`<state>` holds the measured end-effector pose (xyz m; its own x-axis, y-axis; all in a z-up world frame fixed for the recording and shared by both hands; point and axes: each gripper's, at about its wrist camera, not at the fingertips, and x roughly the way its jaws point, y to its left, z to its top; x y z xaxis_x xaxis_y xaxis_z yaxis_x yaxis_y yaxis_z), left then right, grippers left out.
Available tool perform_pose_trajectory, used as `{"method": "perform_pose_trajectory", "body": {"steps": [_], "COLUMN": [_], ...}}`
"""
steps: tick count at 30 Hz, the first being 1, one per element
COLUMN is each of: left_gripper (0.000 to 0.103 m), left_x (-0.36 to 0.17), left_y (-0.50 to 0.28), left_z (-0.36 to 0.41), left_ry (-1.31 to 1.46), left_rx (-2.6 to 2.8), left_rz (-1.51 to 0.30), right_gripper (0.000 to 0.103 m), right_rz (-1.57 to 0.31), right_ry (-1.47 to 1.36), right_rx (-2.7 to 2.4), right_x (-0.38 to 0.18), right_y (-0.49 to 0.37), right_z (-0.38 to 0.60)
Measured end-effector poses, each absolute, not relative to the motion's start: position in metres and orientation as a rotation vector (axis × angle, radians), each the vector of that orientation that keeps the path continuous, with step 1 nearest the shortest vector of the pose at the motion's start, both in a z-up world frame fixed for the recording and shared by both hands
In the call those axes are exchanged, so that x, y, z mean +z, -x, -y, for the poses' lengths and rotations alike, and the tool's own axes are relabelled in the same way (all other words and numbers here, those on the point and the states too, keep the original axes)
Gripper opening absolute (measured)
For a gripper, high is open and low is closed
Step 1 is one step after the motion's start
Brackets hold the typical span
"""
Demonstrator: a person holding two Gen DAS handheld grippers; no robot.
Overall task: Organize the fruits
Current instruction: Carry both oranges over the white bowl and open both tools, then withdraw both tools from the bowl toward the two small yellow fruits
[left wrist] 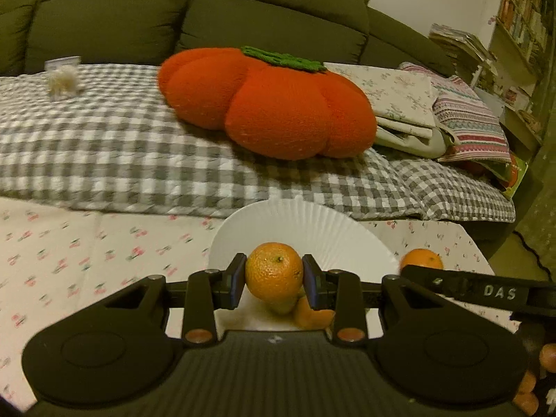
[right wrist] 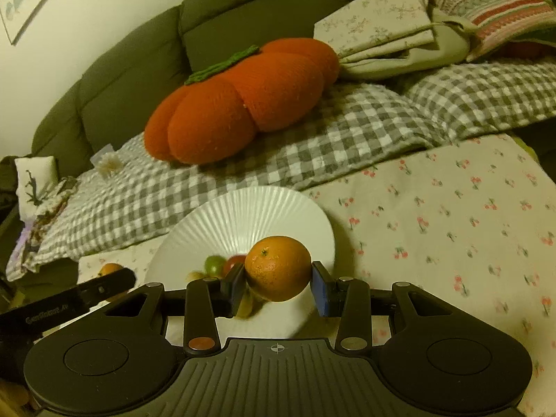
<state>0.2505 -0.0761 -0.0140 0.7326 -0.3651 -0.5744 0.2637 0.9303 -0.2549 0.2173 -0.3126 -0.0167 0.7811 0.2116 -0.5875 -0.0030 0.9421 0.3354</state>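
My left gripper [left wrist: 274, 279] is shut on a small orange [left wrist: 274, 271] and holds it over the near part of a white ribbed plate [left wrist: 305, 229]. Under it on the plate lie a greenish fruit [left wrist: 281, 307] and an orange piece [left wrist: 311, 314]. My right gripper [right wrist: 278, 286] is shut on a bigger orange [right wrist: 278, 267] over the same plate [right wrist: 243, 215], above a green fruit [right wrist: 214, 264] and a red fruit [right wrist: 235, 261]. The right gripper's orange also shows in the left wrist view [left wrist: 421, 259], and the left gripper's orange shows in the right wrist view [right wrist: 110, 268].
The plate stands on a table with a cherry-print cloth [left wrist: 87, 253]. Behind it is a green sofa [left wrist: 104, 17] with a checked blanket [left wrist: 104, 146], a big orange pumpkin cushion [left wrist: 271, 104] and folded linens [left wrist: 451, 111]. More orange fruits [left wrist: 545, 358] lie at the right edge.
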Motion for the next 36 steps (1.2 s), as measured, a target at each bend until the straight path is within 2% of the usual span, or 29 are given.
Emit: {"method": "perform_pose_trajectory", "body": {"steps": [18,21,23,25,27,36], "left_gripper": [0.033,0.035,0.051,0.054,0.054,0.054], "left_x": [-0.056,-0.055,-0.053,-0.049,-0.045,-0.029], "left_y": [-0.298,-0.299,-0.298,-0.295,-0.293,-0.277], "left_z": [0.103,0.105,0.103,0.102,0.098,0.079], "left_ry": [0.274,0.296,0.306,0.299,0.303,0.319], "left_rx": [-0.442,-0.452,-0.450,-0.453,-0.451,-0.392], "left_rz": [-0.721,-0.729,-0.721,-0.701,-0.698,-0.709], "right_gripper": [0.039,0.040,0.041,0.047,0.055,0.056], "right_rz": [-0.716,-0.710,-0.712,-0.710,-0.693,-0.667], "right_ry": [-0.222,-0.209,-0.215,-0.235,-0.249,-0.350], "right_rx": [0.211,0.209,0.208,0.214,0.211,0.193], "right_x": [-0.046,-0.047,-0.046,-0.045,-0.043,-0.033], "right_y": [-0.271,-0.269,-0.269,-0.268,-0.265,-0.254], "right_z": [0.297,0.296,0.297,0.300,0.302,0.313]}}
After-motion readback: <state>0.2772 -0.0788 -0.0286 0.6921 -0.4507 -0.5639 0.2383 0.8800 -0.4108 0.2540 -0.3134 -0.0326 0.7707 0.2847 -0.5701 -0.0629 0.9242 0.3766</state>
